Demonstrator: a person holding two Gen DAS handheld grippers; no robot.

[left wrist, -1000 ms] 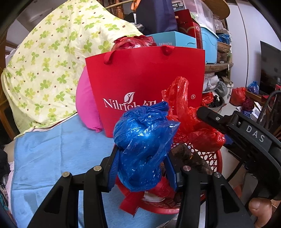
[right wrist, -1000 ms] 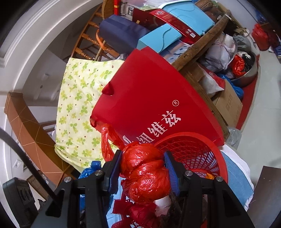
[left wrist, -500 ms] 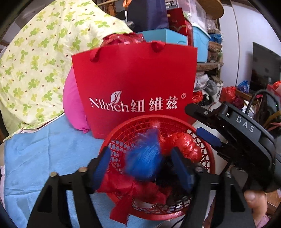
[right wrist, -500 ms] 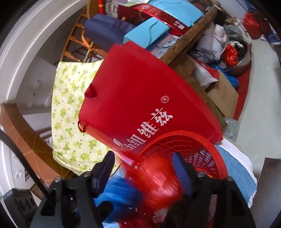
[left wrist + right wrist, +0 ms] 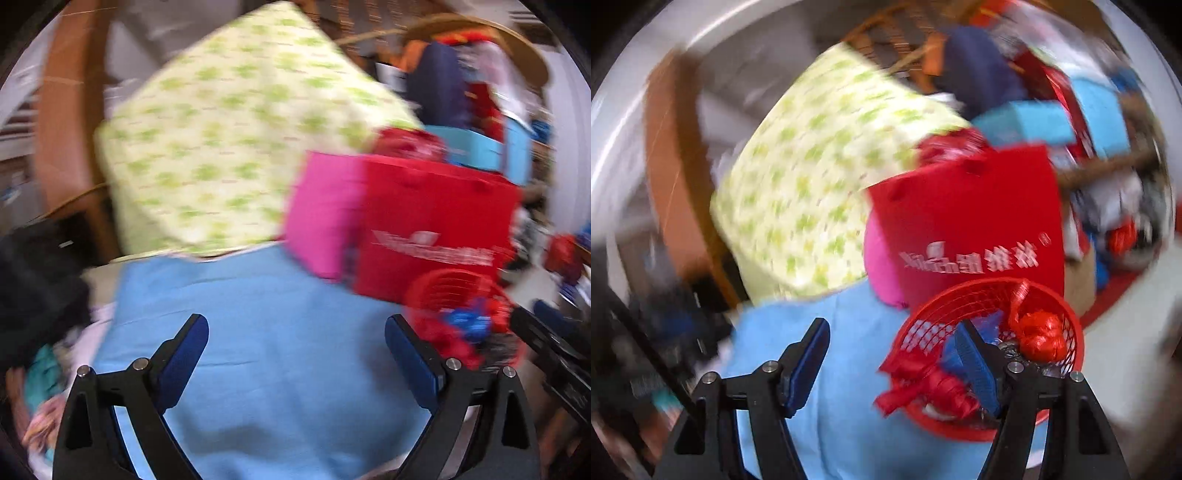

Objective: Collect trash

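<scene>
Left hand-held gripper (image 5: 295, 334): jaws stand wide apart, having just been opening, with nothing between them. Only the blue cloth (image 5: 266, 332) shows in the gap. The blue pads (image 5: 184, 354) are clear of any object.

Right hand-held gripper (image 5: 892, 341): jaws parted to a moderate width and empty. They opened a moment ago. The left pad hangs over the blue cloth; the right pad sits in front of the near rim of the basket (image 5: 1075, 332), and whether it touches the rim cannot be told.

Trash: a red bag (image 5: 1041, 334), knotted, lies inside the red mesh basket toward its right side. A blue bag (image 5: 467, 321) lies in the same basket; from the right wrist view only a scrap of it shows behind the right pad. A loose red plastic strip (image 5: 923, 387) hangs over the basket's near rim onto the cloth.

Surroundings: the basket rests on the blue cloth at its right edge. Directly behind the basket stands a red paper bag (image 5: 967, 229) with white lettering, upright, touching or just short of the basket. A pink cushion (image 5: 321, 214) sits beside the paper bag on its left. A pillow (image 5: 236, 140) with a green floral print leans behind the cushion. Light blue boxes (image 5: 1030, 122) and assorted clutter are stacked further back on the right. Both views are heavily blurred; finer detail cannot be read.
</scene>
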